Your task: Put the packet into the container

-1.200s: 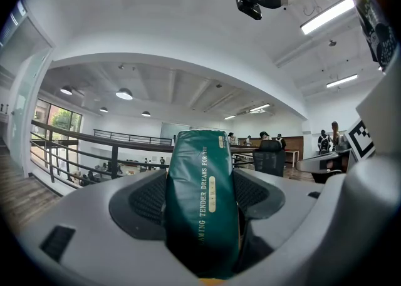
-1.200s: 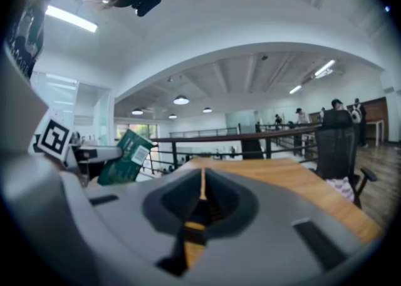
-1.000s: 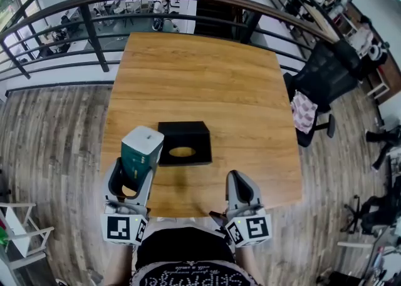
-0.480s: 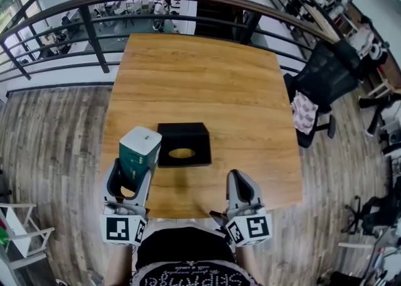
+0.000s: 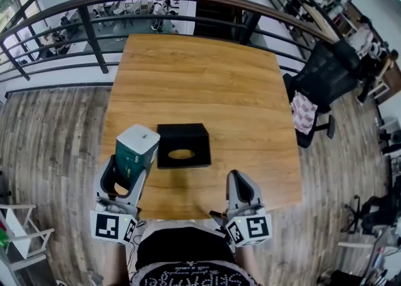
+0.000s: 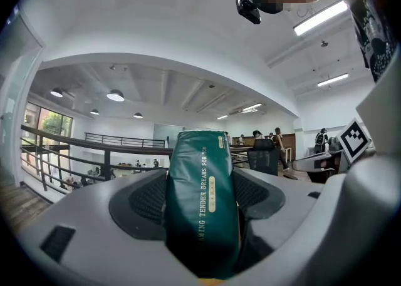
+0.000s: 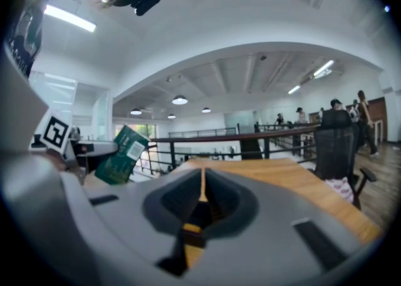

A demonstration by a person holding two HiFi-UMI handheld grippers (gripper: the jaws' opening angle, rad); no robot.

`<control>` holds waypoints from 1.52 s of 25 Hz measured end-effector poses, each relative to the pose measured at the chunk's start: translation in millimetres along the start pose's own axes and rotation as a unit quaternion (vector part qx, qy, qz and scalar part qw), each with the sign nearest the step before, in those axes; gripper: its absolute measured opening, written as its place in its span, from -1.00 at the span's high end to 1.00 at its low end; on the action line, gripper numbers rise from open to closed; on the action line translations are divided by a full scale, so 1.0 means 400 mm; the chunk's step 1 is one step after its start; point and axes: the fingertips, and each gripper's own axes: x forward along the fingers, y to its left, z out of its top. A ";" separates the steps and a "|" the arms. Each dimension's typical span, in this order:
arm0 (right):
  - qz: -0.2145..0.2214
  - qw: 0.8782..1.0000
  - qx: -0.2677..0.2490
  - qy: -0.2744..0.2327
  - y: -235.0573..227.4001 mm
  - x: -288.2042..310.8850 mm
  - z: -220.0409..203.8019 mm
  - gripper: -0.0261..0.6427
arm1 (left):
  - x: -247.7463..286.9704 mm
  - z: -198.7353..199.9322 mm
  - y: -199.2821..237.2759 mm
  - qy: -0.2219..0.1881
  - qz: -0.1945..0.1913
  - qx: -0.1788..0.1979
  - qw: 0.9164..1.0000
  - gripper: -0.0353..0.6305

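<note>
The left tongs [image 5: 130, 169] are pinching a dark green packet with a white end [image 5: 137, 144], low and left of centre in the head view. In the left gripper view the packet [image 6: 202, 184] stands upright between the two grey jaws, which press on its two sides; gold lettering runs up its face. In the head view the white end faces the camera. The packet sits over the lower left part of the light wooden desk [image 5: 200, 78], and its right edge is just beside the left side of the black square container [image 5: 182, 132]. That container lies flat on the desk just below the middle of the frame, with an oval opening in its top.

The right tongs [image 5: 238, 178] are at the lower edge of the desk, right of centre and well apart from the container. In the right gripper view their jaws [image 7: 202, 194] are pressed together with nothing between them, and the green packet [image 7: 122, 153] shows tilted at the left of that frame.
</note>
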 end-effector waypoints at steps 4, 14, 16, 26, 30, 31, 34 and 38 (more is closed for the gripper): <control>-0.006 1.000 0.001 0.002 -0.007 -0.004 -0.003 0.80 | 0.022 0.031 0.000 0.008 -0.036 0.029 0.999 -0.17; -0.026 1.000 0.012 0.006 -0.039 -0.001 -0.006 0.80 | 0.139 0.046 -0.079 0.064 -0.138 0.064 0.986 -0.16; -0.031 0.999 0.015 0.008 -0.046 -0.001 -0.008 0.80 | 0.163 0.036 -0.096 0.076 -0.158 0.070 0.982 -0.16; -0.048 0.998 0.028 0.025 -0.071 0.008 -0.039 0.81 | 0.271 -0.074 -0.143 0.117 -0.215 0.080 0.966 -0.16; -0.058 0.997 0.034 0.034 -0.090 0.009 -0.052 0.80 | 0.304 -0.111 -0.160 0.125 -0.230 0.094 0.961 -0.16; -0.060 0.997 0.035 0.036 -0.094 0.010 -0.055 0.80 | 0.312 -0.120 -0.164 0.127 -0.233 0.097 0.959 -0.16; -0.064 0.996 0.038 0.042 -0.102 0.014 -0.065 0.80 | 0.331 -0.146 -0.171 0.137 -0.239 0.097 0.956 -0.15; -0.066 0.996 0.042 0.048 -0.103 0.021 -0.076 0.80 | 0.347 -0.172 -0.183 0.150 -0.248 0.090 0.953 -0.15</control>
